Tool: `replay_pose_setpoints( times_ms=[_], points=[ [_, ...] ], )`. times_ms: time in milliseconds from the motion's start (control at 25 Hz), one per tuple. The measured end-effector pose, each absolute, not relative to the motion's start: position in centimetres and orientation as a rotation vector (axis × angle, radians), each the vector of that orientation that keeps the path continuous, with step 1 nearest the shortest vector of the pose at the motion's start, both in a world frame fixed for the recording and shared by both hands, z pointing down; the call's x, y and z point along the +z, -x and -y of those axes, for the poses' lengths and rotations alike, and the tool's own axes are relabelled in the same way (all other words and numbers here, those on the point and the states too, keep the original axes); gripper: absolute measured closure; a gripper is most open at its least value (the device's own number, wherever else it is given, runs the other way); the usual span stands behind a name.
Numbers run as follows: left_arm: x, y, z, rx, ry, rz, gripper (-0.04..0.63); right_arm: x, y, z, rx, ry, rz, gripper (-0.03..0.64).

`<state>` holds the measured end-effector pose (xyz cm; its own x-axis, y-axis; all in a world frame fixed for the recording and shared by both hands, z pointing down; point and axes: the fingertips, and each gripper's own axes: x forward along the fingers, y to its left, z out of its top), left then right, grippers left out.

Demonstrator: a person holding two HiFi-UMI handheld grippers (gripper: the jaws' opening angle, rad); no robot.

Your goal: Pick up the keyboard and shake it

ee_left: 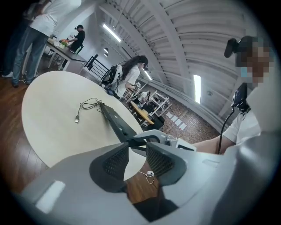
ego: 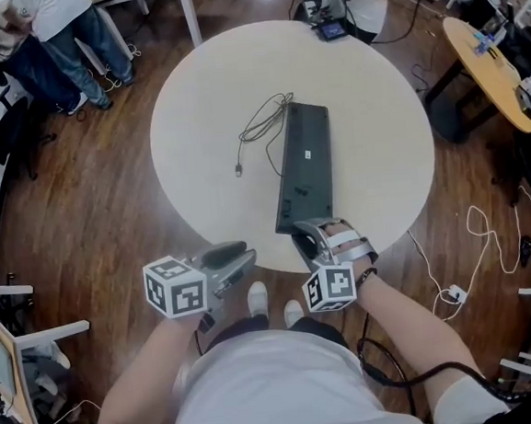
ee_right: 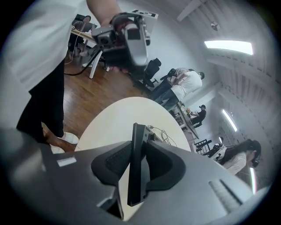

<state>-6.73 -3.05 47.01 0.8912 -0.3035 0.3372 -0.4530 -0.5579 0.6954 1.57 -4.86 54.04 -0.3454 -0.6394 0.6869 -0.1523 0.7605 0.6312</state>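
Note:
A black keyboard (ego: pixel 305 166) lies on the round cream table (ego: pixel 193 120), its near end at the table's front edge. Its cable (ego: pixel 262 124) curls off to the left and ends in a loose plug. My right gripper (ego: pixel 310 236) is at that near end, shut on the keyboard (ee_right: pixel 137 167); in the right gripper view the pads (ee_right: pixel 115 163) sit against both faces of the thin board. My left gripper (ego: pixel 240 257) hangs off the table's front, left of the keyboard (ee_left: pixel 115 121). Its jaws are nearly together with nothing between the pads (ee_left: pixel 115 161).
People stand by a desk at the back left (ego: pixel 56 40). A yellow table (ego: pixel 485 58) with clutter is at the right. A white cable with a plug (ego: pixel 476 243) lies on the wooden floor to the right. My own shoes (ego: pixel 257 298) are just below the table edge.

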Motion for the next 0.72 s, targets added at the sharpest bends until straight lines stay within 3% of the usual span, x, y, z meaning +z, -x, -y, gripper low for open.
replay_pose_setpoints(
  times_ms=[720],
  points=[
    [47.5,8.0,1.2,0.267,-2.178,0.660,0.479,64.4,-3.4,5.2,-0.369,-0.462,1.829,0.500]
  ],
)
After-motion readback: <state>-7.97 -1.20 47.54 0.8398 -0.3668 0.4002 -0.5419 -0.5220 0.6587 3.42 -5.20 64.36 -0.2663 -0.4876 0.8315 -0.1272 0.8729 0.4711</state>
